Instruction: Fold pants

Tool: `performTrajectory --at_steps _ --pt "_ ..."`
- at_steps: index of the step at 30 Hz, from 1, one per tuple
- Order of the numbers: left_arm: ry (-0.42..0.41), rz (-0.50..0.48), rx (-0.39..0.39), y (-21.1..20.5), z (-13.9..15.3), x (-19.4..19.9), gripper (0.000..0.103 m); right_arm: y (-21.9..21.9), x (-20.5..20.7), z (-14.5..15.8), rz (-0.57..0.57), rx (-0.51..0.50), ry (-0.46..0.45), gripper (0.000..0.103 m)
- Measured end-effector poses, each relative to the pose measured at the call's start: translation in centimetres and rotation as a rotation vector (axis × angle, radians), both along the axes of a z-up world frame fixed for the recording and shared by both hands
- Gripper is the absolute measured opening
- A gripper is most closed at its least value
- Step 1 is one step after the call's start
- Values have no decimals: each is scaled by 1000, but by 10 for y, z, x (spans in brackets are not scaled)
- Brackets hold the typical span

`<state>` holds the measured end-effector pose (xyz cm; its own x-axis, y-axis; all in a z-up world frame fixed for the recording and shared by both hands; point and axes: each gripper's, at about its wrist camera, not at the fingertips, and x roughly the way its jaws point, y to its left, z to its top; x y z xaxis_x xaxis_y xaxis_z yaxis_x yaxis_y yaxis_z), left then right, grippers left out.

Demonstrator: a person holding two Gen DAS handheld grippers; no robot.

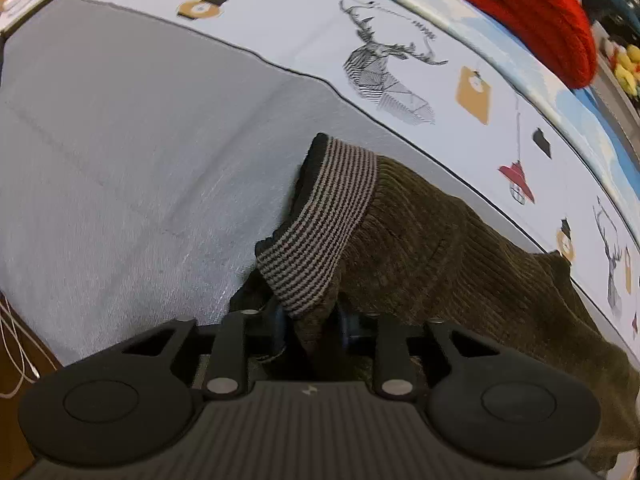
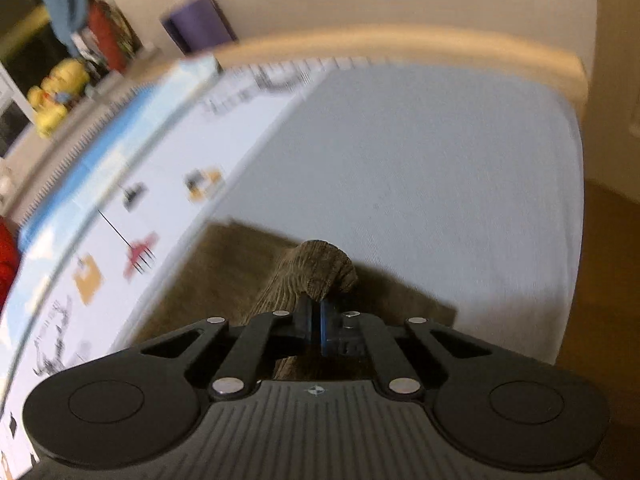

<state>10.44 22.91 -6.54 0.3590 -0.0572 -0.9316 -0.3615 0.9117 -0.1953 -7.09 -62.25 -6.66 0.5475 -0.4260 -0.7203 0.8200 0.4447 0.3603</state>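
Olive-brown corduroy pants (image 1: 440, 260) lie on a grey bed sheet (image 1: 140, 140). Their striped ribbed band (image 1: 328, 220) stands up from the fabric, right in front of my left gripper (image 1: 314, 320). That gripper is shut on the pants just below the band, with cloth pinched between its fingers. In the right wrist view the pants (image 2: 224, 272) spread flat on the sheet (image 2: 420, 160). My right gripper (image 2: 318, 316) is shut on a bunched fold of corduroy (image 2: 324, 268) that bulges over its fingertips.
A white cover printed with deer and lanterns (image 1: 400, 40) borders the sheet. A red knit garment (image 1: 540, 12) lies beyond it. Yellow toys (image 2: 56, 96) and a purple box (image 2: 200, 24) stand at the back. The bed's edge drops to a wood floor (image 2: 600, 260).
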Motion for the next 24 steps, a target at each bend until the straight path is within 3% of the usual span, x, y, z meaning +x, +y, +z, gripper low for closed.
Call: performTrajectory --at_steps 3,5,7,11,13,16,18,20,24 --pt "-34 -81 30 -9 8 -4 19 2 -17 19 -65 -57 -91 2" --pt "-60 -128 42 -15 16 -10 19 0 -25 22 -102 -71 -86 2" --pt "-59 -161 73 -18 19 -15 19 -7 -25 12 -98 -36 -3 2" --pt "71 -144 48 -9 -2 -16 22 -21 -13 -38 -57 154 267 4" --pt "86 -146 67 -9 -2 -16 30 -25 -16 -40 -75 169 256 6" --pt "20 -107 101 -8 13 -16 39 -18 -16 -24 -59 103 250 8" --pt "-54 -112 189 -15 27 -17 43 -12 -17 -13 -58 53 220 12" --pt "-136 -157 270 -28 39 -15 43 -3 -13 -3 -26 -35 207 13" --pt "-223 -265 321 -55 48 -10 43 5 -4 14 9 -180 195 13"
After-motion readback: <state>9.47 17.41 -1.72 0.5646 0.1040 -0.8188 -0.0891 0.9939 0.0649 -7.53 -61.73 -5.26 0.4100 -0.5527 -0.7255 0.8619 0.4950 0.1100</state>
